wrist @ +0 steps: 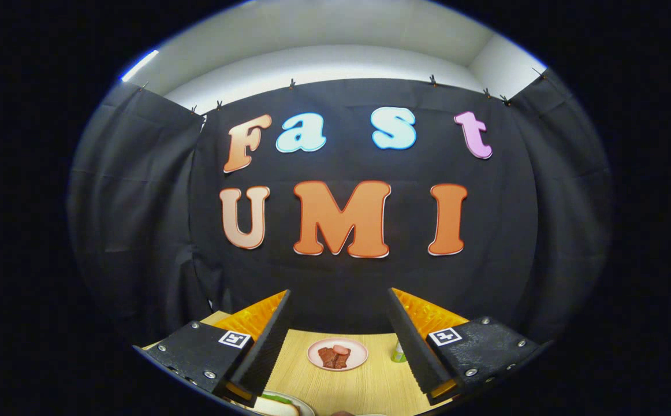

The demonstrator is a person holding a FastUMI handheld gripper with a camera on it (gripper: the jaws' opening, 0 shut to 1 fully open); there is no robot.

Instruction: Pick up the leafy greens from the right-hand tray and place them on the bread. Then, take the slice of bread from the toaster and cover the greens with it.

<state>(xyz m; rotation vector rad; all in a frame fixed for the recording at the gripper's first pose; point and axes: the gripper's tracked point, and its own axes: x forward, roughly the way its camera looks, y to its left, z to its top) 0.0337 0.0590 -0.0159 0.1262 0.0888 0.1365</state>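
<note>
Nearest of all, at the foot of the gripper view beneath the left finger, sits a white plate point(304, 407) carrying a pale slice of bread point(278, 408) with a strip of green leaf point(278, 398) lying on top of it. Going by that, the greens appear to be placed already, so the toaster slice would be the step in hand (a judgement from how things lie).

Left to right: the black, ribbed left finger point(263, 341) with its orange backing, then the open gap, then the matching right finger point(413, 341). The two-finger gripper point(338, 300) stands wide, holding nothing, its jaws well apart and aimed level at the booth wall rather than down at the light wooden table point(370, 384).

Between the fingers and beyond them rests a small pink plate point(358, 361) of reddish-brown meat pieces point(334, 356). Just inside the right finger, a small pale-green object point(398, 352) peeks out, too hidden to identify.

Bread lies below and left of the gripper, close under it.
</note>
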